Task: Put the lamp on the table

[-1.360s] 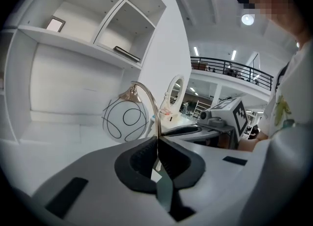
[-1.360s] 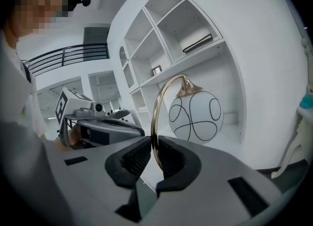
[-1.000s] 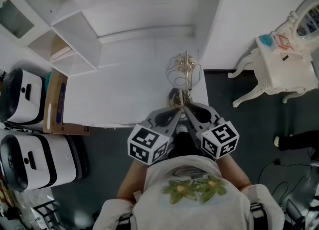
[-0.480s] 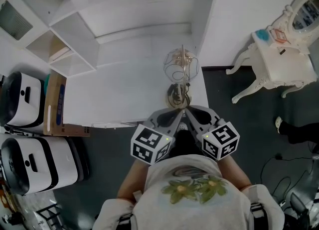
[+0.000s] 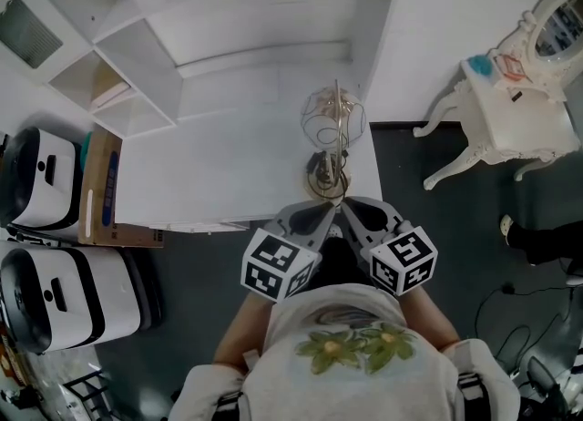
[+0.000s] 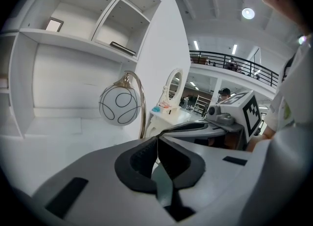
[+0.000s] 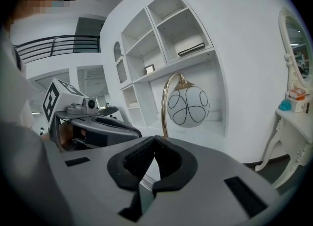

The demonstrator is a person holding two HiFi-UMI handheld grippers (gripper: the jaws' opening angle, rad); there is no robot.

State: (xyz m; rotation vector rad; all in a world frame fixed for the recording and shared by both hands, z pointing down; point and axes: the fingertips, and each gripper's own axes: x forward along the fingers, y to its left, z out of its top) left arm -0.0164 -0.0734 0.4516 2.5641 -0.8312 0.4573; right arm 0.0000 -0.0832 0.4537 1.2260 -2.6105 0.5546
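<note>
The broad white table [image 5: 228, 150] with its white open shelving [image 5: 137, 55] fills the space ahead of me. An ornate white dressing table [image 5: 510, 123] stands well off to my right on the dark floor. Two white-and-black boxy units [image 5: 55, 296] sit to my left, with a brown cardboard box [image 5: 102, 187] against the table's left end. The lamp with a gold arched stem and a white globe shade lined in dark loops [image 5: 334, 128] stands upright on the table, near its front right corner. My left tongs [image 5: 328, 207] and right tongs [image 5: 346, 207] are side by side at the table's front edge, just short of the lamp's base. Both are pressed together and hold nothing.
</note>
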